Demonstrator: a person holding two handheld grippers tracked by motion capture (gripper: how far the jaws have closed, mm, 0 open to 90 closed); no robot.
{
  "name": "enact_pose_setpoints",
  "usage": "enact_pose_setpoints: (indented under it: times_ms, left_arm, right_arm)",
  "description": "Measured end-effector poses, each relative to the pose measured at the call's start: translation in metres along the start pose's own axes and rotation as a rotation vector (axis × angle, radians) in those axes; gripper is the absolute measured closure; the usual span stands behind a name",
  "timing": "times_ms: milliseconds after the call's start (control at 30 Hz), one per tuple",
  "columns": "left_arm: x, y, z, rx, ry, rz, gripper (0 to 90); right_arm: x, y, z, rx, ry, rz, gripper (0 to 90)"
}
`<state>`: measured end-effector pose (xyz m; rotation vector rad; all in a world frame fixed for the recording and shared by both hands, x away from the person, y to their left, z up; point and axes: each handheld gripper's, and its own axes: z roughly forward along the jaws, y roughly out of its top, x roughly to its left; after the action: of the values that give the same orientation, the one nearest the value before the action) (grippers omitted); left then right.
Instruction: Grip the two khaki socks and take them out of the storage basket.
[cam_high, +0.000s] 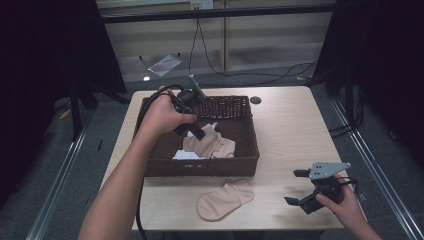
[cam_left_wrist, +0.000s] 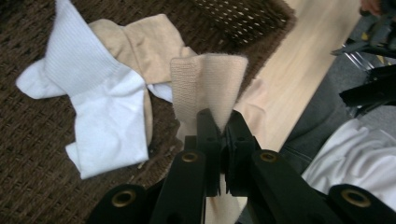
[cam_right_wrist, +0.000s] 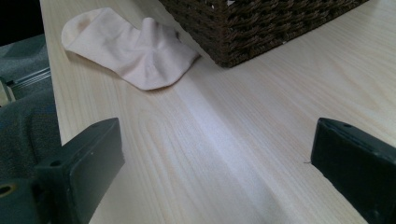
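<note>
My left gripper (cam_high: 199, 133) is over the brown wicker basket (cam_high: 250, 131), shut on the cuff of a beige sock (cam_left_wrist: 208, 86) that it lifts from the pile. In the high view that beige sock (cam_high: 210, 144) hangs into the basket. A white sock (cam_left_wrist: 100, 105) and another beige sock (cam_left_wrist: 140, 44) lie on the basket floor. A separate beige sock (cam_high: 225, 199) lies flat on the table in front of the basket, also seen as the beige sock (cam_right_wrist: 133, 49) in the right gripper view. My right gripper (cam_high: 298, 187) rests open low over the table at the front right, jaws wide apart and empty.
The light wooden table (cam_high: 290, 130) has bare room to the right of the basket. A small dark round disc (cam_high: 255, 100) sits near the far edge. Cables run across the floor (cam_high: 260, 75) beyond the table. The basket corner (cam_right_wrist: 243, 32) stands ahead of the right gripper.
</note>
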<state>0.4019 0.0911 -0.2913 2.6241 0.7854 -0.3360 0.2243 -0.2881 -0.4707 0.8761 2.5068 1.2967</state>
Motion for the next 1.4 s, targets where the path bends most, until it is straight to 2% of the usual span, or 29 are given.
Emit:
enact_pose_setpoints:
  times_ms: [133, 200, 267, 467, 567, 600, 633, 667, 700, 733, 767, 800, 867, 933, 1067, 1133, 1333, 1400]
  left_arm:
    - [-0.008, -0.001, -0.005, -0.010, -0.027, 0.017, 87.2]
    - [-0.018, -0.003, -0.011, -0.020, -0.052, 0.037, 87.2]
    - [-0.023, -0.004, -0.011, -0.019, -0.055, 0.053, 87.2]
    - [-0.049, -0.009, -0.004, -0.017, -0.083, 0.129, 87.1]
    - [-0.053, -0.010, 0.002, -0.020, -0.095, 0.142, 85.9]
    - [-0.055, -0.012, 0.010, -0.043, -0.091, 0.152, 78.6]
    - [-0.055, -0.012, 0.010, -0.043, -0.091, 0.152, 69.1]
    - [-0.053, -0.012, 0.016, -0.040, -0.105, 0.148, 61.8]
    - [-0.053, -0.012, 0.016, -0.040, -0.105, 0.148, 56.2]
    - [-0.053, -0.013, 0.021, -0.051, -0.101, 0.148, 56.2]
    - [-0.052, -0.013, 0.023, -0.057, -0.091, 0.151, 42.1]
    - [-0.051, -0.014, 0.028, -0.056, -0.054, 0.160, 30.6]
    - [-0.051, -0.014, 0.030, -0.044, -0.039, 0.170, 28.5]
    - [-0.052, -0.017, 0.035, -0.051, 0.011, 0.177, 17.8]
    - [-0.051, -0.021, 0.041, -0.061, 0.025, 0.194, 13.2]
    - [-0.050, -0.026, 0.047, -0.074, 0.049, 0.199, 11.7]
    - [-0.050, -0.036, 0.062, -0.069, 0.067, 0.216, 10.8]
    - [-0.051, -0.042, 0.071, -0.082, 0.068, 0.232, 10.5]
  right_arm:
    - [0.000, 0.000, 0.000, 0.001, 0.001, 0.001, 2.3]
    - [0.000, 0.000, 0.000, -0.001, 0.001, 0.000, 2.3]
    - [0.000, 0.000, 0.000, 0.001, 0.002, 0.001, 2.3]
    - [0.000, 0.002, 0.002, 0.003, 0.004, -0.003, 2.3]
    - [0.000, 0.002, 0.003, 0.003, 0.005, -0.004, 2.3]
    - [0.000, 0.002, 0.003, 0.003, 0.004, -0.005, 2.3]
    - [0.000, 0.002, 0.003, 0.002, 0.005, -0.005, 2.3]
    - [0.000, 0.002, 0.003, 0.004, 0.002, -0.001, 2.3]
    - [0.000, 0.002, 0.003, 0.004, 0.002, -0.001, 2.3]
    - [0.000, 0.001, 0.003, 0.008, 0.000, -0.004, 2.3]
    - [0.001, 0.001, 0.002, 0.012, 0.004, -0.002, 2.3]
    - [0.001, 0.001, 0.002, 0.000, 0.008, -0.005, 2.3]
    - [0.001, 0.001, 0.001, -0.004, 0.006, -0.002, 2.3]
    - [0.000, 0.001, 0.000, -0.002, -0.001, -0.001, 2.3]
    - [0.000, 0.001, 0.001, 0.001, 0.006, -0.004, 2.3]
    - [0.000, 0.001, 0.001, 0.004, 0.003, -0.002, 2.3]
    - [0.000, 0.001, 0.001, 0.004, 0.003, -0.003, 2.3]
    - [0.000, 0.001, 0.001, 0.003, 0.004, 0.000, 2.3]
